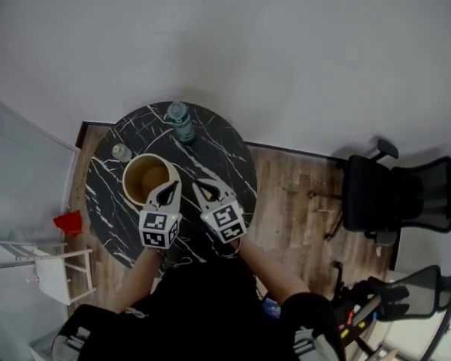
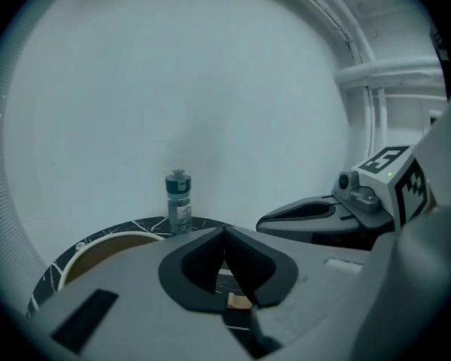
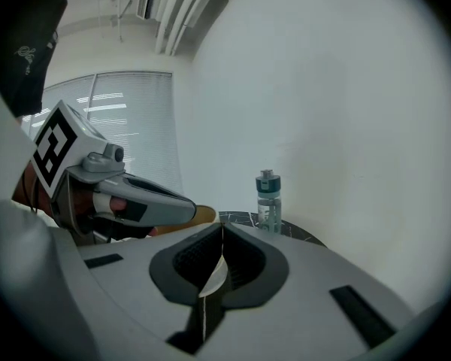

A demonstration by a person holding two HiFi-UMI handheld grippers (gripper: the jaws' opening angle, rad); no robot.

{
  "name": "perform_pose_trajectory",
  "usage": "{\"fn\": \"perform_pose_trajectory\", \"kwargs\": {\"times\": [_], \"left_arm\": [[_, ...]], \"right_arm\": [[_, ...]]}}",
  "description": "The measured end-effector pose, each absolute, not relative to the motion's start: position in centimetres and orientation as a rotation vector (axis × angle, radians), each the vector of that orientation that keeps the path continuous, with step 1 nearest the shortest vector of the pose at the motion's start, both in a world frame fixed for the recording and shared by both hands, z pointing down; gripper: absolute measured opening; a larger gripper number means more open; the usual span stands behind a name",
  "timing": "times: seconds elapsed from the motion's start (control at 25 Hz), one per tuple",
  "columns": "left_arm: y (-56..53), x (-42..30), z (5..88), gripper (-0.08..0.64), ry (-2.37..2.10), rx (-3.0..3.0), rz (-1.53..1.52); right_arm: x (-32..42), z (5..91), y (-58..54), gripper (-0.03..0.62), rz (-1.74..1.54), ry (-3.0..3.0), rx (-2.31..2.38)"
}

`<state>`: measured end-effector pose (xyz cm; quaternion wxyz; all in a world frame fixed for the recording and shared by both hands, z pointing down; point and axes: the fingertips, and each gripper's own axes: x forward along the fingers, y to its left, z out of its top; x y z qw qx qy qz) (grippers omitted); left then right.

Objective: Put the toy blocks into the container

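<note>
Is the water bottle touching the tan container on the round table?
Apart. The head view shows a strip of black marble table between the water bottle and the container.

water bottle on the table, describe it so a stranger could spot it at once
Find the round black table with white veins by the white wall. At its far edge, beyond the wide tan container, stands the water bottle. It alone is tall, narrow and clear with a dark teal cap; the small jar nearby is squat.
</note>
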<state>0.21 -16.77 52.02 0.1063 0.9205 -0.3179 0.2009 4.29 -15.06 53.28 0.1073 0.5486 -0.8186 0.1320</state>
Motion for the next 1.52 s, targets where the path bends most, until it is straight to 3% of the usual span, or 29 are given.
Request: {"fn": "perform_pose_trajectory", "kwargs": {"times": [0.48, 1.24, 1.32, 1.4, 1.52], "left_arm": [[-15.6, 5.5, 57.7, 0.0, -0.794, 2.664, 0.79], [-13.0, 6.2, 69.4, 0.002, -0.654, 2.431, 1.213], [-12.5, 6.7, 70.4, 0.025, -0.605, 2.429, 1.275], [-12.2, 6.9, 71.5, 0.093, -0.579, 2.419, 1.325], [-11.8, 7.1, 73.3, 0.123, -0.553, 2.389, 1.384]], "right_arm": [[11.3, 56.2, -13.4, -0.003, 0.481, -2.322, 1.698], [13.4, 65.3, -12.7, -0.003, 0.69, -2.327, 1.425], [13.6, 65.8, -12.7, -0.003, 0.699, -2.328, 1.407], [13.8, 65.9, -12.9, -0.003, 0.702, -2.33, 1.399], [14.3, 65.9, -12.9, -0.003, 0.708, -2.326, 1.399]]}}
